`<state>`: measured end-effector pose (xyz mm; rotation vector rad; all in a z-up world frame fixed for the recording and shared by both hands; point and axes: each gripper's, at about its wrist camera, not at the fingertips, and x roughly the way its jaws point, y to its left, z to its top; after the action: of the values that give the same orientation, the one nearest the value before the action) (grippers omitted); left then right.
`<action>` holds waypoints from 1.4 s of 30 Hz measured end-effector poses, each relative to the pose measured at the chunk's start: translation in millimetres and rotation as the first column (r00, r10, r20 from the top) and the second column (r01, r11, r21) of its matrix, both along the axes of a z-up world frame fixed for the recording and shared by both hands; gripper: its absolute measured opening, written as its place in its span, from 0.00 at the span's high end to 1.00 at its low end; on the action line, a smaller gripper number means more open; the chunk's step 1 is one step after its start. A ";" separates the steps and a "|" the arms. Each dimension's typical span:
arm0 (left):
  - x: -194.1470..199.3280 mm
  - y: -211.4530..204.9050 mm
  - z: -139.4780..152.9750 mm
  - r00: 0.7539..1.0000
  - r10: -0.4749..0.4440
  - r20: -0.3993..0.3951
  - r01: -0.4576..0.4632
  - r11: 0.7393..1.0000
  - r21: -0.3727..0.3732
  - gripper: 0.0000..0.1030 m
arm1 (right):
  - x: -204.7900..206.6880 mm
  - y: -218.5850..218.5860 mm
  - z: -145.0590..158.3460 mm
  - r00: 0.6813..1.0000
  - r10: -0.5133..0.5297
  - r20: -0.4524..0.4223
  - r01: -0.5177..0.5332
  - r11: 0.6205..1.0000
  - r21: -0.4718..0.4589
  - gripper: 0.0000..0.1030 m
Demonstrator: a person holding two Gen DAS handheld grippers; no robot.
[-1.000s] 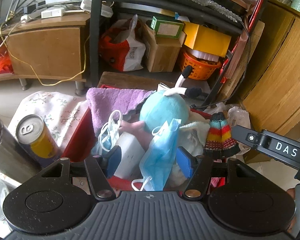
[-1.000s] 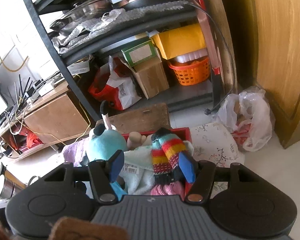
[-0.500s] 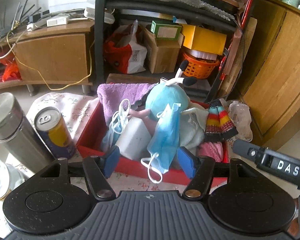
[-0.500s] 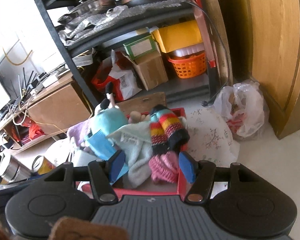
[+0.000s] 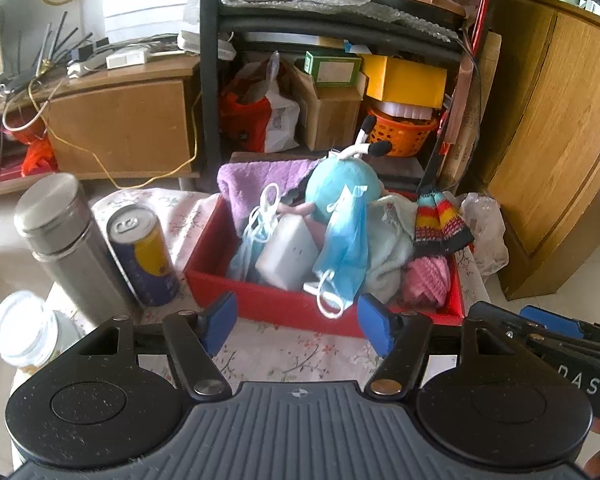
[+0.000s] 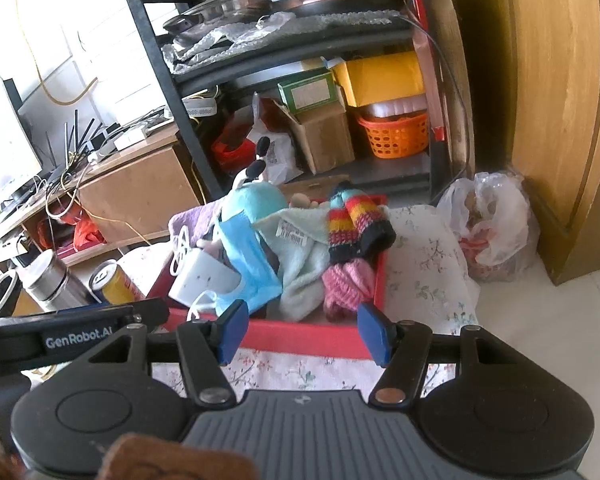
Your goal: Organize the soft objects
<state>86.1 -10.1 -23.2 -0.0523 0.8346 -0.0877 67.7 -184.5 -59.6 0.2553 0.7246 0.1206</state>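
A red tray (image 5: 260, 300) (image 6: 300, 344) on the flowered cloth holds soft things: a teal plush toy (image 5: 340, 184) (image 6: 256, 200), blue face masks (image 5: 344, 240) (image 6: 244, 252), a purple towel (image 5: 252, 184), a pale green cloth (image 5: 392, 232) (image 6: 300, 256), a striped knit glove (image 5: 440, 224) (image 6: 356, 220), pink yarn (image 5: 428, 280) (image 6: 344, 284) and a white pack (image 5: 288, 248) (image 6: 200, 280). My left gripper (image 5: 300, 320) is open and empty, just in front of the tray. My right gripper (image 6: 300, 332) is open and empty at the tray's front rim.
A steel flask (image 5: 64, 236) (image 6: 52, 280), a yellow-blue can (image 5: 140, 252) (image 6: 112, 280) and a white-lidded jar (image 5: 24, 328) stand left of the tray. A plastic bag (image 6: 492, 224) lies right. A black shelf rack (image 5: 212, 80) and wooden cabinet (image 5: 548, 140) stand behind.
Both grippers have pulled back from the tray, both open and empty. The blue mask and the striped glove now lie in the tray, farther from the fingers.
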 end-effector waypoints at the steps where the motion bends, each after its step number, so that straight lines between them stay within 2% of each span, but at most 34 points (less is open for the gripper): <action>1: -3.5 0.7 -0.9 1.000 -0.001 -0.001 0.001 1.000 0.001 0.35 | -2.7 -0.2 -0.7 1.000 -0.003 -0.001 0.003 1.000 0.001 0.69; 22: -71.5 -4.0 -3.1 0.999 -0.046 0.025 0.045 0.999 0.023 0.32 | -62.3 -2.9 -0.5 1.000 -0.011 0.029 0.010 0.999 0.049 0.69; 42: -77.0 -0.3 -2.2 0.998 -0.023 0.051 0.022 1.000 0.020 0.31 | -69.0 3.5 3.2 0.997 -0.002 0.071 -0.002 0.998 0.056 0.68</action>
<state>9.1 -10.4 -25.4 -0.0224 0.7843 -0.1013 -1.3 -181.0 -56.4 0.3029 0.6509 0.1495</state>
